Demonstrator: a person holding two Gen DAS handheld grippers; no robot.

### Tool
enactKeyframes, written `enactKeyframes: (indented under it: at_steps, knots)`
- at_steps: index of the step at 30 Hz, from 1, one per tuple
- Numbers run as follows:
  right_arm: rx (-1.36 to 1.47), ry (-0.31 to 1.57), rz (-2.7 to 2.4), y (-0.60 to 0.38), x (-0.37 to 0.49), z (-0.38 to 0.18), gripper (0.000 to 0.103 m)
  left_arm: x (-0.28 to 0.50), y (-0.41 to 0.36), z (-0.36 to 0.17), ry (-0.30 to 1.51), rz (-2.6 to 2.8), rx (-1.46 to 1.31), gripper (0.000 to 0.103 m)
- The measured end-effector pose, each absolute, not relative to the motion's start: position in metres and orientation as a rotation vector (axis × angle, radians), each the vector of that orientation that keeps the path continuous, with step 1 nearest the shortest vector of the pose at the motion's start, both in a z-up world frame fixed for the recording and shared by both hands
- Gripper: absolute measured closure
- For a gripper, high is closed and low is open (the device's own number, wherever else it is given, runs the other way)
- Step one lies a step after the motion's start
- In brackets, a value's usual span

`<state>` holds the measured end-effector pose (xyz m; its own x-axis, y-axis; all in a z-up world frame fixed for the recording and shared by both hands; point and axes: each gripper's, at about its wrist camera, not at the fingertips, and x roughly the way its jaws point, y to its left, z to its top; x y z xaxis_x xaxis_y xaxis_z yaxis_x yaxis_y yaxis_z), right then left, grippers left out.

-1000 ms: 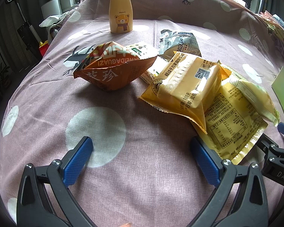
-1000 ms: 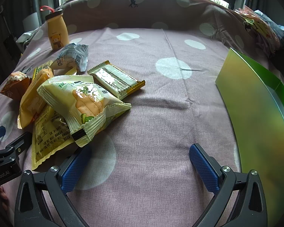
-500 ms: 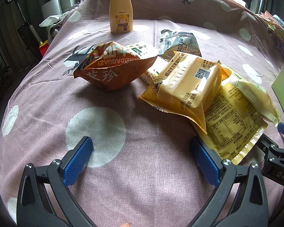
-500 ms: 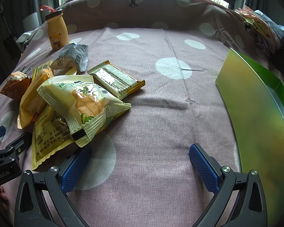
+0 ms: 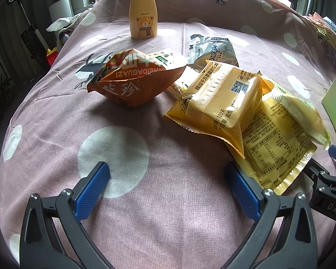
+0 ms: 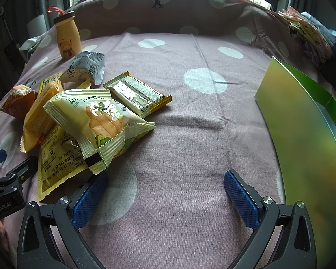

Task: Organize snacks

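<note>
We hold our left gripper spread wide, gripping nothing; its right finger edges the flat yellow packet. Our right gripper gapes empty too, beside the snack pile on the spotted cloth. Only the right view shows the whole green box; the left shows the orange bag clearly.
</note>
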<state>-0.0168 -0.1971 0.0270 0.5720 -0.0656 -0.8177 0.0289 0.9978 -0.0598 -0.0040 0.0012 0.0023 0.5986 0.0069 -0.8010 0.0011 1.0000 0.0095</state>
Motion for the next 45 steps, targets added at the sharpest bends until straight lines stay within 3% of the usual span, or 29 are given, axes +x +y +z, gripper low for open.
enactKeyframes:
  at_steps: [11, 18, 22, 26, 29, 32, 35, 38, 45]
  knots:
    - [-0.036, 0.960, -0.053, -0.199, -0.021, 0.026, 0.001, -0.010, 0.006, 0.011, 0.950, 0.005, -0.051, 0.003]
    - [0.066, 1.007, 0.037, -0.209, -0.020, 0.048, 0.001, -0.023, 0.004, 0.057, 0.853, -0.117, -0.207, 0.008]
    - [0.185, 0.880, 0.055, -0.225, -0.027, 0.101, 0.001, -0.012, -0.015, 0.080, 0.855, -0.195, -0.237, 0.017]
    - [0.425, 0.872, 0.211, -0.239, -0.005, 0.124, 0.002, 0.020, -0.050, 0.086, 0.923, -0.289, -0.224, 0.043]
    - [0.506, 0.941, 0.216, -0.239, 0.024, 0.111, 0.009, 0.029, -0.071, 0.076, 0.964, -0.321, -0.199, 0.048]
    - [0.538, 1.042, 0.174, -0.237, 0.040, 0.079, 0.024, 0.033, -0.079, 0.061, 1.002, -0.355, -0.187, 0.052]
    - [0.574, 1.073, 0.179, -0.240, 0.042, 0.065, 0.025, 0.038, -0.080, 0.051, 1.024, -0.368, -0.207, 0.052]
    - [0.594, 1.108, 0.215, -0.236, 0.046, 0.054, 0.025, 0.040, -0.077, 0.047, 1.041, -0.398, -0.258, 0.063]
    - [0.596, 1.142, 0.206, -0.229, 0.051, 0.038, 0.029, 0.037, -0.085, 0.047, 1.010, -0.411, -0.213, 0.075]
